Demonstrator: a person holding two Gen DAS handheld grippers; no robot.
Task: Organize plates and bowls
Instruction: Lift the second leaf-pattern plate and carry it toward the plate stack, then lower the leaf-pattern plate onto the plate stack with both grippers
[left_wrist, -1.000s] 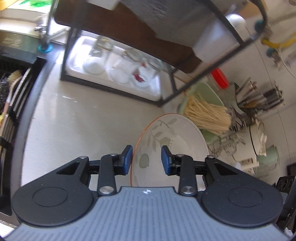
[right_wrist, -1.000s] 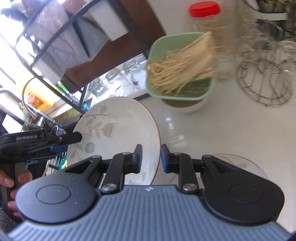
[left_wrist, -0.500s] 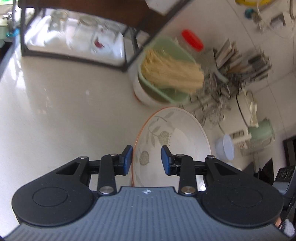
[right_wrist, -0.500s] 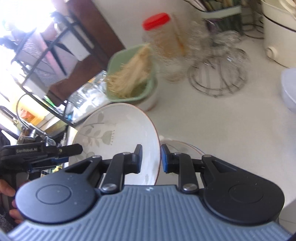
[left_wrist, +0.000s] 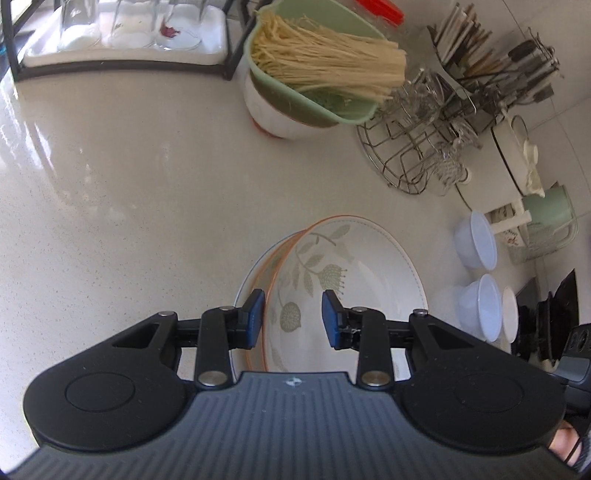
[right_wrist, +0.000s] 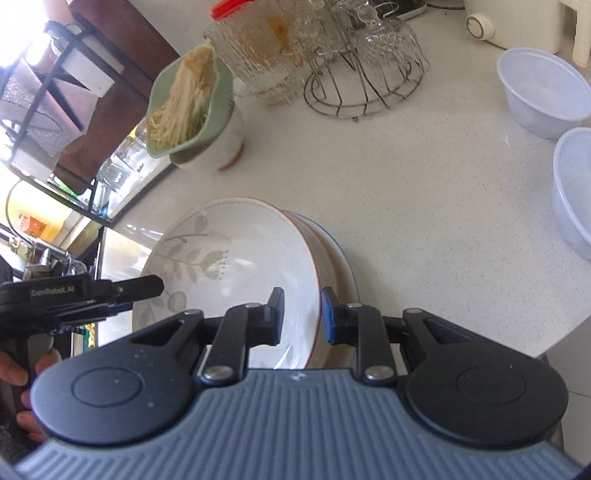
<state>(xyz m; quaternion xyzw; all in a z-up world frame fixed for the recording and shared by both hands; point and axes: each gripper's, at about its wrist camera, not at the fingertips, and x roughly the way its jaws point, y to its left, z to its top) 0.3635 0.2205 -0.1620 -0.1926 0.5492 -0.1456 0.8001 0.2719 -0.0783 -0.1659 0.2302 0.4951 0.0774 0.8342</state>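
Note:
A white leaf-patterned bowl (left_wrist: 351, 280) with an orange rim hangs tilted between both grippers. My left gripper (left_wrist: 293, 319) is shut on its left rim, which runs between the blue pads close to the left pad. In the right wrist view the same bowl (right_wrist: 236, 266) has its right rim pinched by my right gripper (right_wrist: 303, 319). Directly beneath it, a stack of plates (left_wrist: 245, 291) sits on the counter, its blue-edged rim (right_wrist: 343, 273) peeking out past the bowl. Whether the bowl touches the stack I cannot tell.
A green colander of noodles (left_wrist: 314, 74) rests on a white bowl behind. A wire rack of glasses (left_wrist: 417, 147) and clear plastic bowls (left_wrist: 476, 240) (right_wrist: 543, 96) stand to the right. A black shelf frame with a tray of glasses (left_wrist: 122, 37) is at far left.
Both grippers carried the bowl away from the black shelf, across the counter and downward. It now hangs over the stack of plates, which was barely in view before.

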